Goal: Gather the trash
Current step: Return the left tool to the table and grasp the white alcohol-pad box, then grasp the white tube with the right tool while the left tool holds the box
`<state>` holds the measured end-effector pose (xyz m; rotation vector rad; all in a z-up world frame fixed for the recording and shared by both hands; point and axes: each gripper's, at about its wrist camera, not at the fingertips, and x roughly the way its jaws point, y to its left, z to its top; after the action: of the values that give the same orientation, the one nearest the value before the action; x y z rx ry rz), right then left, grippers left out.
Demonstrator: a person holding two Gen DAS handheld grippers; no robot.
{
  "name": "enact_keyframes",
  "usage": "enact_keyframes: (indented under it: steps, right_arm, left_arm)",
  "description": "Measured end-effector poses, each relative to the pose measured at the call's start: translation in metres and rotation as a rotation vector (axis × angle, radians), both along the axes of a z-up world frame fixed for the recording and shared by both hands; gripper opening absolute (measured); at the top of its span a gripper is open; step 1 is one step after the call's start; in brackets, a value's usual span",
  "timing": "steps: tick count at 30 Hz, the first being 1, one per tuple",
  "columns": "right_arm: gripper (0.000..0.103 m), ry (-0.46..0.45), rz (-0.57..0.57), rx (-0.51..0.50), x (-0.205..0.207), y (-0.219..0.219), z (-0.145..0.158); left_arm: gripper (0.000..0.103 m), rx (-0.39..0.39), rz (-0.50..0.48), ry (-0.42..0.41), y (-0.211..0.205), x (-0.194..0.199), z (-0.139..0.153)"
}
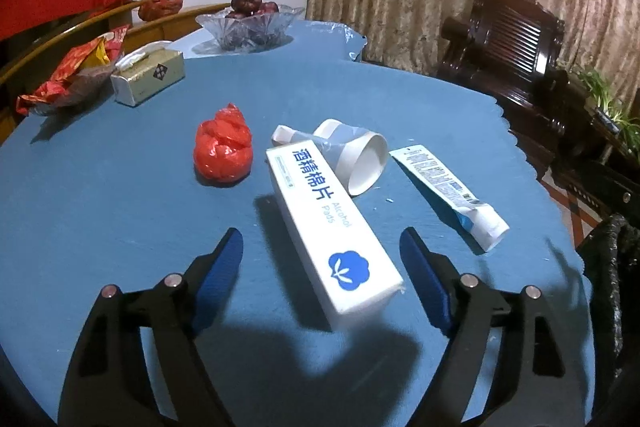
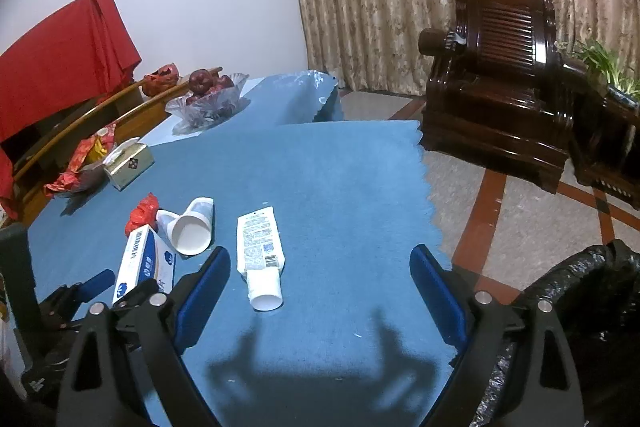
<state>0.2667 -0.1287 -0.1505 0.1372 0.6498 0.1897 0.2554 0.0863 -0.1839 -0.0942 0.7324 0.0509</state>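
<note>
Spread wide, the left gripper [image 1: 322,247] straddles the long white-and-blue cardboard alcohol-pad box [image 1: 334,223] for pickup, while the right gripper [image 2: 320,263], equally spread, brackets the flattened white plastic tube [image 2: 260,251].

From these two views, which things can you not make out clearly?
- Black bag: right wrist view, cut off by the frame edge and a gripper finger; its opening is unseen.
- Red bag: right wrist view, mostly hidden behind the box.
- Tube: both views, print too small to read.
- Cups: left wrist view, partly behind the box.
</note>
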Motion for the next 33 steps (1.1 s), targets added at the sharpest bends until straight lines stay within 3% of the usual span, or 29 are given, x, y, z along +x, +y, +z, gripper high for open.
enact_keyframes:
  steps: [3,5,7,9,13,30,33]
  right_arm:
    - [0.089,0.011,0.006,0.001,0.004,0.004,-0.004]
    - [0.089,0.017,0.011,0.002,0.006,0.007,-0.007]
    - [0.089,0.024,0.017,0.002,0.008,0.011,-0.009]
    - [0.089,0.033,0.030,0.001,0.010,0.017,-0.011]
    - [0.089,0.061,0.061,-0.012,0.017,0.031,-0.020]
    - [0.061,0.203,0.120,-0.054,0.053,0.068,-0.062]
    - [0.048,0.205,0.125,-0.068,0.055,0.072,-0.062]
  left_arm:
    - [0.064,-0.014,-0.003,0.025,0.000,0.006,-0.006]
    - [0.047,-0.038,-0.009,0.034,0.002,0.008,-0.007]
    - [0.042,-0.057,-0.011,0.033,0.005,0.008,-0.007]
    - [0.029,-0.059,-0.016,0.026,0.009,0.007,-0.005]
    - [0.029,-0.062,-0.014,0.008,0.017,0.001,0.002]
    - [0.029,-0.044,0.009,-0.005,0.037,-0.005,0.013]
    - [0.029,-0.048,0.009,-0.003,0.038,-0.004,0.013]
